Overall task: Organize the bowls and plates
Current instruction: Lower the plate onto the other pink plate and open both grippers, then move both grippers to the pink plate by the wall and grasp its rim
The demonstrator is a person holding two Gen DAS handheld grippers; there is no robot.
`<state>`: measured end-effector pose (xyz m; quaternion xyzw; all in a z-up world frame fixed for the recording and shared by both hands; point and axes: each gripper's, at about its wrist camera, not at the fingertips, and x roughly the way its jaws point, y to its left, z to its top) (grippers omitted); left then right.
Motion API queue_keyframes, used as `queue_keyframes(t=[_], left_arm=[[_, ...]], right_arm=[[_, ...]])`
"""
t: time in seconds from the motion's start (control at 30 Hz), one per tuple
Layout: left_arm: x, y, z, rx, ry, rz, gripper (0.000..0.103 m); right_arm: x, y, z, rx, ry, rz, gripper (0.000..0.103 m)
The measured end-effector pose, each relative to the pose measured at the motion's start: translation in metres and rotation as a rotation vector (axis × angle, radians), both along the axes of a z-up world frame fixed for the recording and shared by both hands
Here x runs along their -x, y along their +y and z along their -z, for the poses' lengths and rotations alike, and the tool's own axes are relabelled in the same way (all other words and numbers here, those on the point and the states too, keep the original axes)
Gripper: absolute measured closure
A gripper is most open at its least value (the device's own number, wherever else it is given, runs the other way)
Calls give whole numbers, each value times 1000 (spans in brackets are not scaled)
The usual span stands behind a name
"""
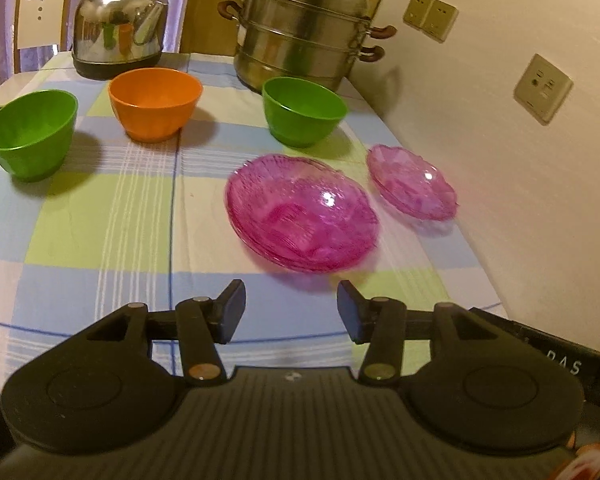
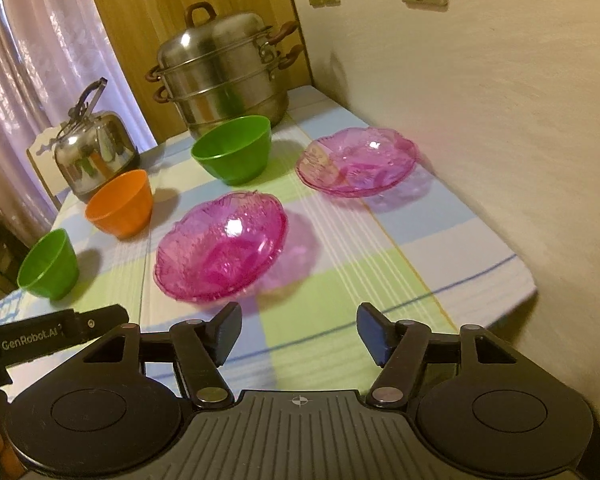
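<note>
On the checked tablecloth stand a left green bowl (image 1: pixel 30 134) (image 2: pixel 50 264), an orange bowl (image 1: pixel 155 104) (image 2: pixel 120 204) and a right green bowl (image 1: pixel 302 110) (image 2: pixel 234 148). A stack of deep pink glass plates (image 1: pixel 302 216) (image 2: pixel 220 246) lies in the middle. A paler pink glass plate (image 1: pixel 412 182) (image 2: pixel 356 162) lies by the wall. My left gripper (image 1: pixel 291 312) hovers open just short of the pink stack, with nothing between its fingers. My right gripper (image 2: pixel 299 332) is open and empty too, set back from the stack.
A steel steamer pot (image 1: pixel 300 28) (image 2: pixel 220 72) and a steel kettle (image 1: pixel 118 32) (image 2: pixel 94 150) stand at the table's far end. A cream wall with sockets (image 1: pixel 542 88) runs along the right edge of the table (image 2: pixel 500 280). A chair back (image 1: pixel 40 12) shows behind.
</note>
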<state>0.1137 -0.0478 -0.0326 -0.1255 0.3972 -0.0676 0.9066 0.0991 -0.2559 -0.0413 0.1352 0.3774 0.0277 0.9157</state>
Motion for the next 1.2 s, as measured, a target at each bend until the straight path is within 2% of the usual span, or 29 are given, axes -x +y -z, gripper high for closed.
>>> queue_keyframes(t=[0.43,1.2], left_arm=[[18,-27,-13,-25,-13,38,52],[20,-33,-17,-16,-31,50,49]], right_arm=[[29,-23,-16,18,-17,45,37],[29,-35,-16,11,-14,78,36]])
